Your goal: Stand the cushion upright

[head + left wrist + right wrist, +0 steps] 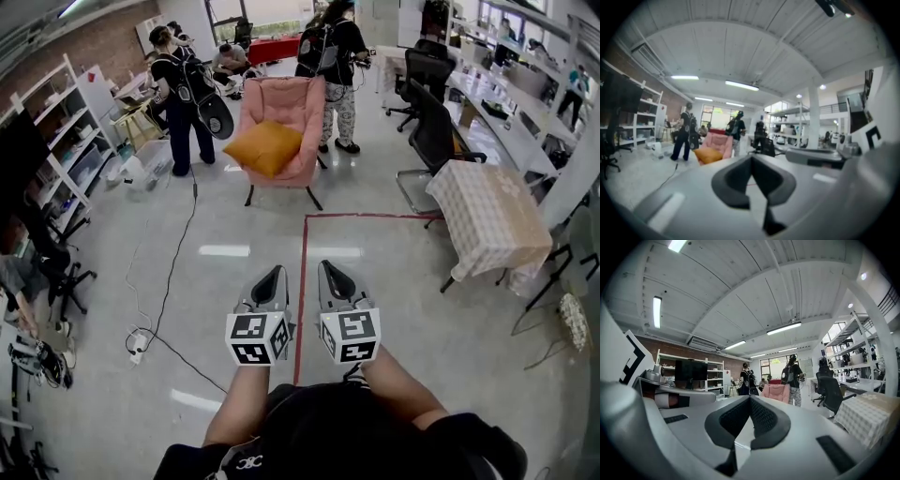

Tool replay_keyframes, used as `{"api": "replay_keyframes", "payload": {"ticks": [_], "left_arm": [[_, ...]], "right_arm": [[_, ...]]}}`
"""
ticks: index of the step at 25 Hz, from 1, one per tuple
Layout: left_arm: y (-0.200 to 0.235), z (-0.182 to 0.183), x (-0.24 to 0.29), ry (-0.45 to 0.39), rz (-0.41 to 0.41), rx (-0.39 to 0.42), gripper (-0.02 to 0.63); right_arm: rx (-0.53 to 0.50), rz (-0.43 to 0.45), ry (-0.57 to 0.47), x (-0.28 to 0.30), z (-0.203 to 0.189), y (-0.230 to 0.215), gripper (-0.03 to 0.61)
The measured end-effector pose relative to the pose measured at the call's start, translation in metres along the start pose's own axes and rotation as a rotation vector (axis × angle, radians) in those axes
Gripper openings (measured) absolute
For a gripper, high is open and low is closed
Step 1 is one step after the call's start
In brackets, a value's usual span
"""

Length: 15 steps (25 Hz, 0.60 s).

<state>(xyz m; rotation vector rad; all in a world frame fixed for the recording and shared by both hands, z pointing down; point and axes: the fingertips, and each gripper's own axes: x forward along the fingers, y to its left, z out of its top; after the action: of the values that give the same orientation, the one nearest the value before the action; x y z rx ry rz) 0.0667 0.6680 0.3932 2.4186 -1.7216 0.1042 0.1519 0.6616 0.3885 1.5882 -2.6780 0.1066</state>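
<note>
An orange cushion (263,147) lies tilted on the seat of a pink armchair (278,103) across the room; it shows small in the left gripper view as the cushion (708,155) on the armchair (719,142). The armchair (775,392) also appears far off in the right gripper view. My left gripper (276,274) and right gripper (330,269) are held side by side in front of me over the floor, far from the chair. Both have their jaws shut with nothing between them.
Several people stand around the armchair (184,98) (336,70). A table with a checked cloth (487,217) and office chairs (433,131) stand to the right. Shelves (56,150) line the left wall. A cable (173,272) runs over the floor, and a red floor line (302,291) leads ahead.
</note>
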Motion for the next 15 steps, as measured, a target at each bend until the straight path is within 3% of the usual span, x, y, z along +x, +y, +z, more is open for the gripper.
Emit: {"api": "replay_keyframes", "payload": {"ticks": [15], "left_arm": [[-0.006, 0.003, 0.017, 0.01, -0.009, -0.006, -0.003]], "right_arm": [[-0.005, 0.006, -0.003, 0.007, 0.003, -0.009, -0.005]]}}
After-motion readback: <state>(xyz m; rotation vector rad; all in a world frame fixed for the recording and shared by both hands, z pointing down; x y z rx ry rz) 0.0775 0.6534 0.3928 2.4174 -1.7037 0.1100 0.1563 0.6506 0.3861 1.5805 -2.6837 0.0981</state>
